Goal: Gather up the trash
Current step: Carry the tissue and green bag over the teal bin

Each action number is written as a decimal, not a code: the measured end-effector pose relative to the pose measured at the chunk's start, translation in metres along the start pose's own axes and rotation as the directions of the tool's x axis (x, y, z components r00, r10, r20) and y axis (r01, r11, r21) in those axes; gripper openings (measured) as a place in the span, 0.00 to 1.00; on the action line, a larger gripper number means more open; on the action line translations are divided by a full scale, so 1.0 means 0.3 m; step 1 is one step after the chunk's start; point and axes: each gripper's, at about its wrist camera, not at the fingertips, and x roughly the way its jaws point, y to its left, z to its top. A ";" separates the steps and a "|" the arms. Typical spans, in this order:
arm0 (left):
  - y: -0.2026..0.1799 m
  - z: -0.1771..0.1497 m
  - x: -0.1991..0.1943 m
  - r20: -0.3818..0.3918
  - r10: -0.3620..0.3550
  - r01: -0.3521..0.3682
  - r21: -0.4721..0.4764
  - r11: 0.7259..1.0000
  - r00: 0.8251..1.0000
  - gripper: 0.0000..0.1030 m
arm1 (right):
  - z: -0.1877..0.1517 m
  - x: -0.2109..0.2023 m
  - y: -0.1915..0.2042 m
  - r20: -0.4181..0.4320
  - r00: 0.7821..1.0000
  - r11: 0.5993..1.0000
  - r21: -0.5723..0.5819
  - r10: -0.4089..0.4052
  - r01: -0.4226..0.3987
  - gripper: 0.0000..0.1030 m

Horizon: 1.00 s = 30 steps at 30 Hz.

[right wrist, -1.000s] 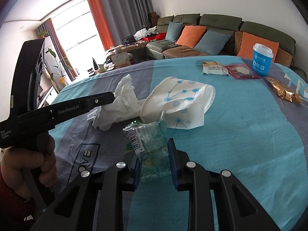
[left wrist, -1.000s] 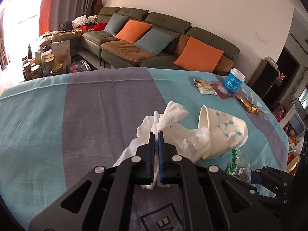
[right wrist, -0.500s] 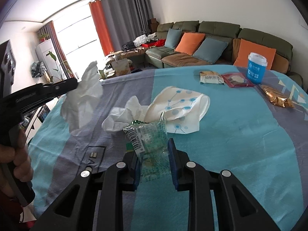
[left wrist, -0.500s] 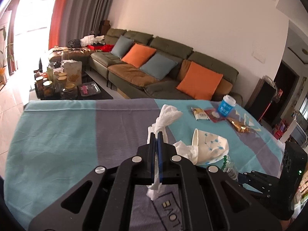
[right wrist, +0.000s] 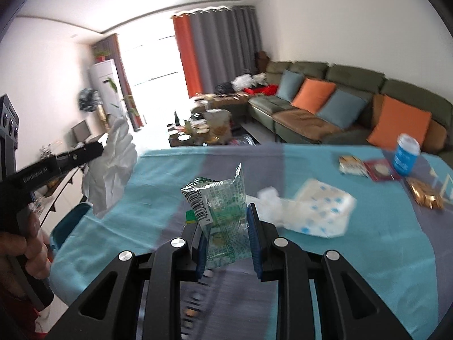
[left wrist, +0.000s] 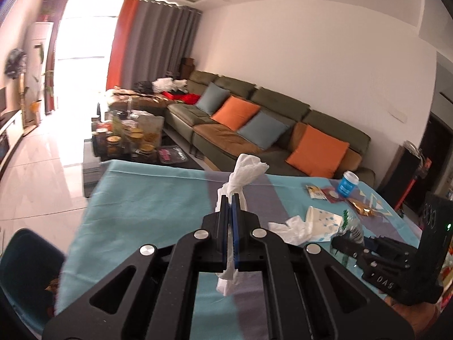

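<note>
Left gripper (left wrist: 230, 198): jaws clenched on a crumpled white tissue (left wrist: 240, 175), held up in the air clear of the table (left wrist: 147, 198); the tissue sticks out above the fingertips and hangs below them.
Left gripper from the right wrist view (right wrist: 93, 153): it sits at the left of the picture over the table's edge, with the tissue (right wrist: 110, 167) bunched at its tip and a hand (right wrist: 25, 252) around its handle.
Right gripper (right wrist: 225, 223): jaws closed on a crinkled clear plastic wrapper (right wrist: 220, 209) with green print and a barcode, lifted above the cloth.
Right gripper from the left wrist view (left wrist: 351, 240): low at the right, the wrapper (left wrist: 349, 226) at its tip.
Tablecloth (right wrist: 354, 269): teal with a grey band down the middle.
Trash on the table: a second wad of white tissue (right wrist: 269, 201) touching a flattened white paper bag (right wrist: 322, 212) with blue dots.
Far right of the table: a blue cup (right wrist: 406, 155) with a white lid, a small yellowish packet (right wrist: 351, 164), a dark red packet (right wrist: 380, 170) and a gold foil wrapper (right wrist: 424, 195), all near one another.
Teal chair (left wrist: 25, 266): just beside the table's left edge.
Background: a green sofa (left wrist: 254, 121) with orange and blue cushions, and a low table (left wrist: 127, 141) crowded with jars.
</note>
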 end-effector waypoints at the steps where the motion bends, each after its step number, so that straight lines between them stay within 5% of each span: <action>1: 0.021 -0.002 -0.035 0.009 0.015 -0.015 -0.005 1.000 1.000 0.02 | 0.011 -0.005 0.025 0.009 1.000 1.000 -0.017 0.011 -0.011 0.23; 15: 0.310 -0.032 -0.356 0.100 0.190 -0.179 -0.112 0.978 0.977 0.02 | 0.115 0.018 0.330 0.042 0.982 0.969 -0.172 0.185 -0.175 0.23; 30: 0.650 -0.089 -0.657 0.116 0.401 -0.368 -0.234 0.900 0.909 0.03 | 0.164 0.169 0.712 -0.076 0.913 0.856 -0.324 0.400 -0.402 0.23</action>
